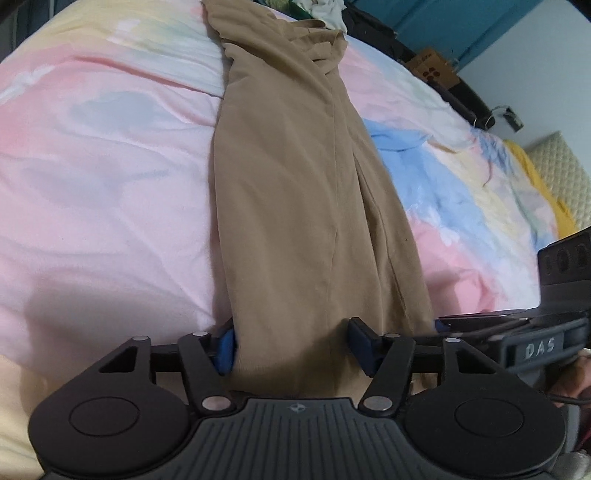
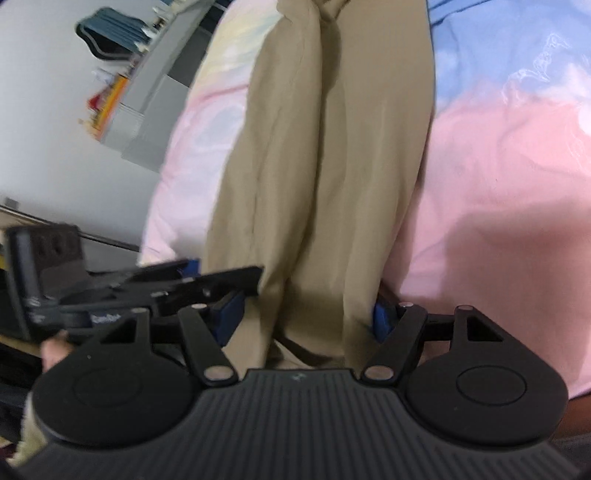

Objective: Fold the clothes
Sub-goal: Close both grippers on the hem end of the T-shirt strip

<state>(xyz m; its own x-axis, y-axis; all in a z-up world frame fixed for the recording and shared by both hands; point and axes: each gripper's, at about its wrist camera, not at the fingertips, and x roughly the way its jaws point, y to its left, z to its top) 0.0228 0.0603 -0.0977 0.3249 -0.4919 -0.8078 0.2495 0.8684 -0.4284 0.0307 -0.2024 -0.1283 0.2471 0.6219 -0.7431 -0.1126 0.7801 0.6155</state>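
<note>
Tan trousers (image 1: 295, 177) lie lengthwise on the pastel bedspread (image 1: 103, 177), folded leg over leg, running away from me. My left gripper (image 1: 293, 343) is open, its blue-padded fingers astride the near end of the trousers. My right gripper (image 2: 308, 315) is open too, astride the same end; the trousers (image 2: 325, 140) run up the right wrist view. Each gripper shows at the edge of the other's view: the right one (image 1: 524, 332) in the left wrist view, the left one (image 2: 147, 288) in the right wrist view.
The bedspread (image 2: 498, 166) covers the bed. At the far end lie other clothes (image 1: 325, 11) and a cardboard box (image 1: 432, 70). A yellow cloth (image 1: 535, 173) lies at the right edge. A grey shelf unit (image 2: 147, 92) stands by the white wall.
</note>
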